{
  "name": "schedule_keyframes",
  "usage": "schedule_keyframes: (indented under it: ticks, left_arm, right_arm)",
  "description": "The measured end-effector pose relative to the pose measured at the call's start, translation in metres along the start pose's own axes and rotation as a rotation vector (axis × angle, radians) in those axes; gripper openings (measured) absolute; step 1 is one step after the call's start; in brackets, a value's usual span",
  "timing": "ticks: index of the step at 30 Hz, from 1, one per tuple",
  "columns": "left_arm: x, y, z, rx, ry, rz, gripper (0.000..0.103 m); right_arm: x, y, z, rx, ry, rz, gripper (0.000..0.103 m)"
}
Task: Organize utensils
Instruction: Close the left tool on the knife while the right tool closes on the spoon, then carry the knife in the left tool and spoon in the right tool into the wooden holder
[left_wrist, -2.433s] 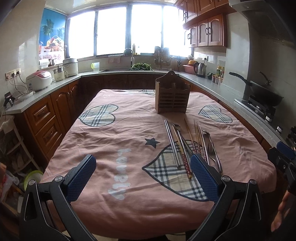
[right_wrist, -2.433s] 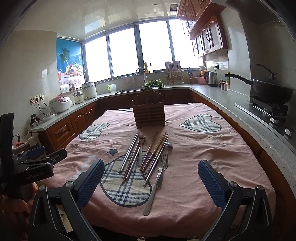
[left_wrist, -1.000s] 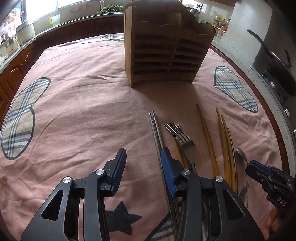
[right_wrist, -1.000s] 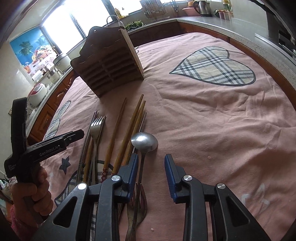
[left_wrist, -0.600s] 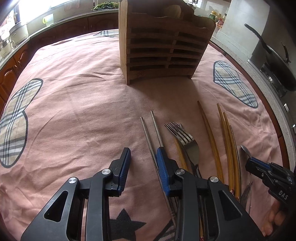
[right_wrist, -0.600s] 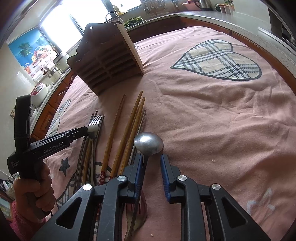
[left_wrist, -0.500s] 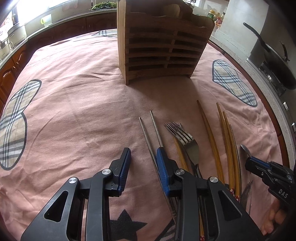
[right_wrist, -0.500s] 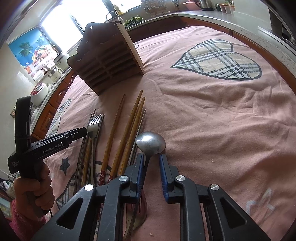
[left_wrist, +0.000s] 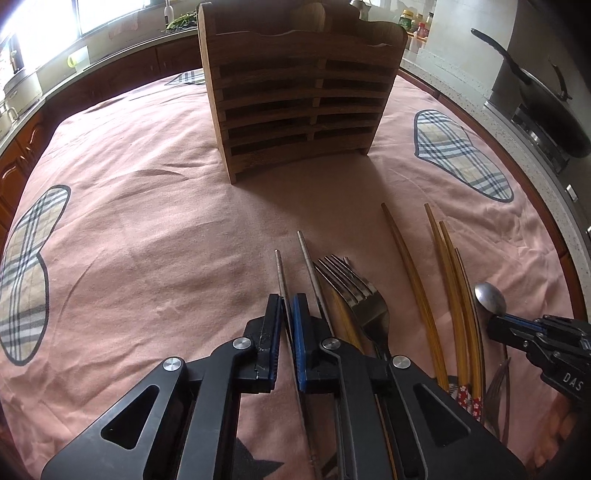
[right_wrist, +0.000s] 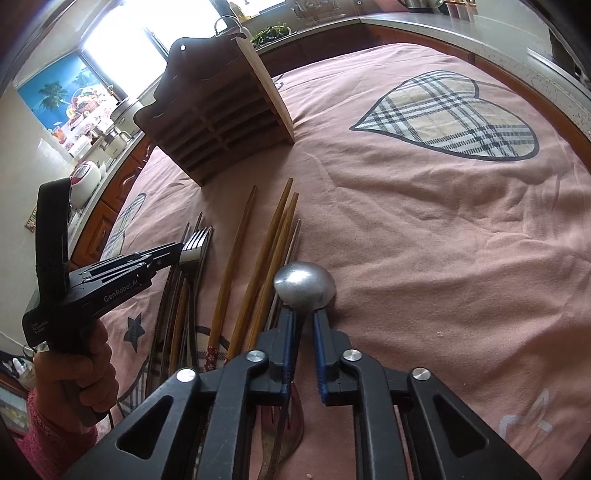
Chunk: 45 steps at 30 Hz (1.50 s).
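My left gripper (left_wrist: 287, 301) is shut on one metal chopstick (left_wrist: 279, 273) at the left edge of the utensil row. A second metal chopstick (left_wrist: 308, 260), forks (left_wrist: 354, 288) and wooden chopsticks (left_wrist: 410, 266) lie to its right on the pink cloth. My right gripper (right_wrist: 303, 314) is shut on the handle of a metal spoon (right_wrist: 304, 284), whose bowl sticks out just ahead of the fingertips. The slatted wooden utensil holder (left_wrist: 299, 96) stands upright further back; it also shows in the right wrist view (right_wrist: 221, 110). The right gripper (left_wrist: 517, 326) shows at the right in the left wrist view.
A pink tablecloth with plaid hearts (right_wrist: 450, 118) covers the table. Counters run along both sides, with a black wok (left_wrist: 546, 107) on the stove at right and appliances (right_wrist: 86, 173) at left. My left gripper and hand (right_wrist: 85, 280) are beside the forks.
Both grippers came down to the utensil row and narrowed. The left closed on the metal chopstick; the right closed on the spoon's handle.
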<state>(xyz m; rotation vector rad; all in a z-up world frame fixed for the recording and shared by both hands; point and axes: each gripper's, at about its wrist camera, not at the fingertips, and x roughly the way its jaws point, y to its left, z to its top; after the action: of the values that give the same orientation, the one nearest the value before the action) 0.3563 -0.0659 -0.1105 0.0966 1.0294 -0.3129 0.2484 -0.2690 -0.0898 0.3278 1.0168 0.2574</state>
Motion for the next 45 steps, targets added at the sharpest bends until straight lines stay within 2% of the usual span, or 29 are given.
schedule_keyframes:
  ticks: [5, 15, 18, 29, 37, 45]
  left_arm:
    - [-0.026, 0.010, -0.009, -0.022, -0.050, -0.026, 0.004]
    - [-0.094, 0.034, -0.023, -0.100, -0.166, -0.099, 0.004]
    - [-0.111, 0.038, -0.023, -0.112, -0.205, -0.106, 0.004]
    - [-0.161, 0.052, -0.021, -0.159, -0.345, -0.120, 0.004]
    - [-0.182, 0.061, 0.000, -0.199, -0.447, -0.123, 0.004]
    - [-0.200, 0.063, 0.047, -0.213, -0.561, -0.114, 0.004]
  right_arm:
    - [-0.013, 0.006, -0.005, -0.007, -0.032, 0.006, 0.005]
    - [-0.062, 0.025, 0.005, -0.037, -0.162, 0.033, 0.004]
    - [-0.072, 0.032, 0.010, -0.048, -0.194, 0.055, 0.002]
    - [-0.094, 0.062, 0.024, -0.147, -0.290, 0.049, 0.002]
    - [-0.101, 0.069, 0.042, -0.176, -0.344, 0.057, 0.002]
    - [-0.111, 0.077, 0.086, -0.210, -0.432, 0.038, 0.002]
